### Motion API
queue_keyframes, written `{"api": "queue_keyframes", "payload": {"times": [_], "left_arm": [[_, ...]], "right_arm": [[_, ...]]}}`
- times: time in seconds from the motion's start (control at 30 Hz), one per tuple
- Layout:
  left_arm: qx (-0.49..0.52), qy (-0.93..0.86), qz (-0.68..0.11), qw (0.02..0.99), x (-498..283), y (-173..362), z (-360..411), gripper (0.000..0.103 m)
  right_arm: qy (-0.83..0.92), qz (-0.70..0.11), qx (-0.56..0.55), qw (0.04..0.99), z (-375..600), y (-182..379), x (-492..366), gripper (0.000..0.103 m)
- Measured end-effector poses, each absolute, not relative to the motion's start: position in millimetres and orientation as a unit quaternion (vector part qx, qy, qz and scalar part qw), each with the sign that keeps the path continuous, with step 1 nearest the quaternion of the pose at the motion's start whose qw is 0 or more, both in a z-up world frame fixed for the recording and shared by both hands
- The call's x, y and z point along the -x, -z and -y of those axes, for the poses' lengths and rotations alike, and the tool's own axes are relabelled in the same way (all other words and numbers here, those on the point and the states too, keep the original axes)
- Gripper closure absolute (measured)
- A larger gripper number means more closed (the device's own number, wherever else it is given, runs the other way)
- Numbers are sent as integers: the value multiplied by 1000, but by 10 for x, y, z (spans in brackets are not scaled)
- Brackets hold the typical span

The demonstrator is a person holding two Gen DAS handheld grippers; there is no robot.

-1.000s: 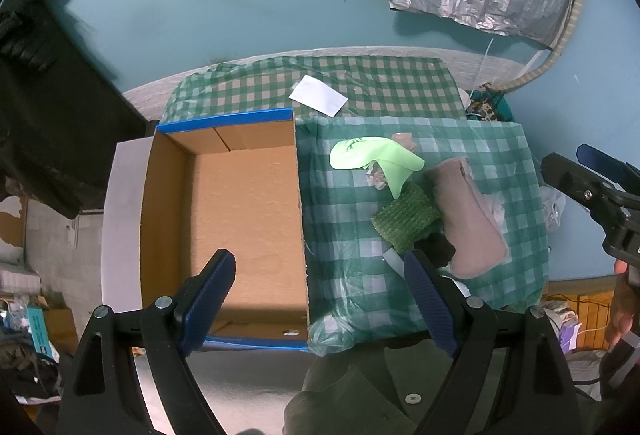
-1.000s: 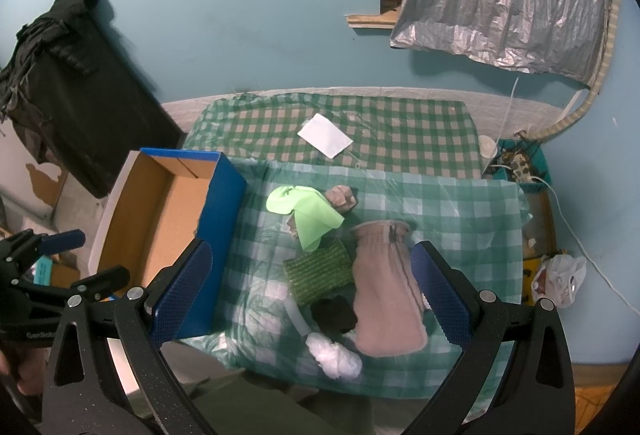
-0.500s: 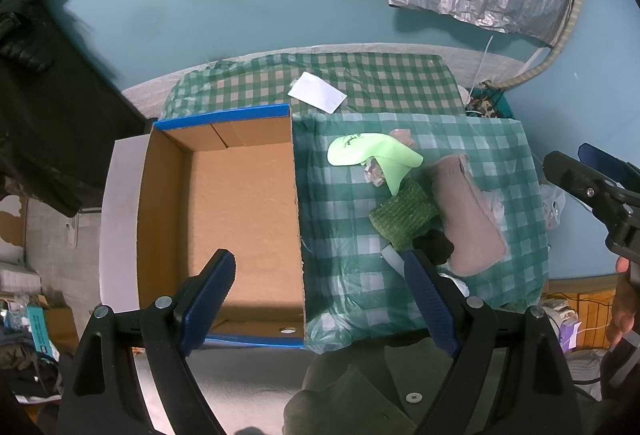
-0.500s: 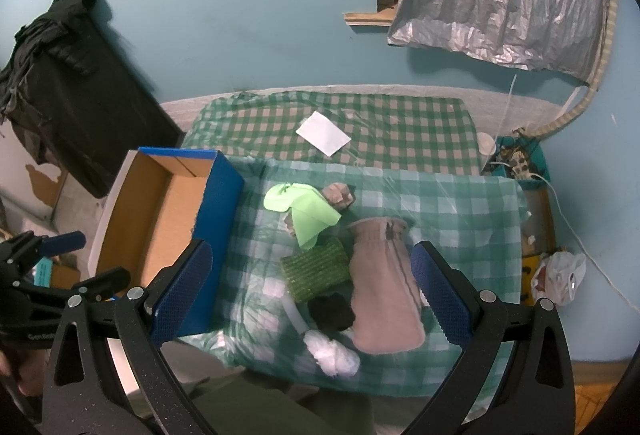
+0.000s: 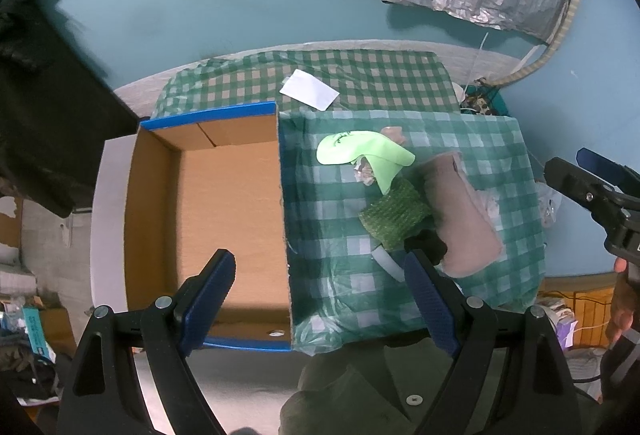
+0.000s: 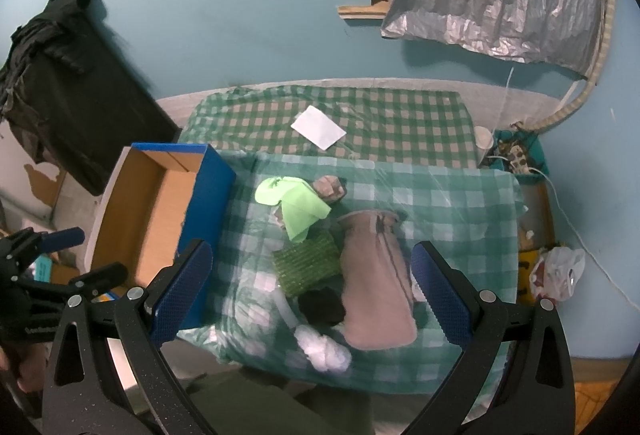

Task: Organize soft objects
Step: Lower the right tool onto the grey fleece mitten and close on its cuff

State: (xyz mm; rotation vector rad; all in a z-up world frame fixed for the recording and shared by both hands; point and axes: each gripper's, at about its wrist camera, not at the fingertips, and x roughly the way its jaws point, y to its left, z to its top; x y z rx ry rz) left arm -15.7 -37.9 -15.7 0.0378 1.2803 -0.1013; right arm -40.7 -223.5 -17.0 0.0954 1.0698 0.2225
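Both tongs hang high above the bench, spread wide and empty. Left tongs point(image 5: 320, 291) hover over the seam between the open box point(image 5: 224, 219) and the checked cloth point(image 5: 480, 139). Right tongs point(image 6: 312, 291) frame the pile below: a tan pouch point(image 6: 376, 275), green mat point(image 6: 308, 263) and black item point(image 6: 322, 307) between the fingers, a lime cloth point(image 6: 296, 203) just beyond, a white wad point(image 6: 324, 351) nearest.

1 cardboard box point(image 5: 224, 211), 1 white card point(image 6: 319, 127), 6 soft items: neon-green cloth point(image 6: 296, 201), green knit point(image 6: 308, 265), taupe pouch point(image 6: 376, 283), black piece point(image 6: 322, 307), white wad point(image 6: 326, 351), pinkish lump point(image 6: 330, 188).
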Motion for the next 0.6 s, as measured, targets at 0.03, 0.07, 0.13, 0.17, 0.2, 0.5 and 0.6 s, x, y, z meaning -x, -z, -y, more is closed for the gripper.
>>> {"api": "queue_keyframes", "payload": {"times": [0.03, 0.07, 0.13, 0.17, 0.2, 0.5, 0.6], "left_arm": [[-19, 48, -598, 800, 125, 177, 388, 16], [-22, 48, -599, 799, 96, 204, 404, 16], [-28, 51, -604, 795, 41, 271, 430, 16], [-29, 53, -608, 792, 10, 311, 436, 16], [-29, 55, -610, 790, -13, 340, 442, 16], [-31, 64, -642, 764, -164, 738, 602, 16], [-35, 70, -650, 755, -195, 867, 682, 16]], "right_arm": [[-105, -511, -45, 852, 2278, 191, 387, 3], [-103, -513, -45, 851, 2303, 201, 362, 3], [-96, -520, -46, 848, 2380, 248, 323, 3], [-94, -522, -46, 847, 2417, 269, 312, 3], [-92, -524, -45, 845, 2451, 291, 294, 3], [-80, -552, -55, 828, 2798, 661, 170, 6], [-83, -559, -56, 823, 2859, 802, 139, 6]]}}
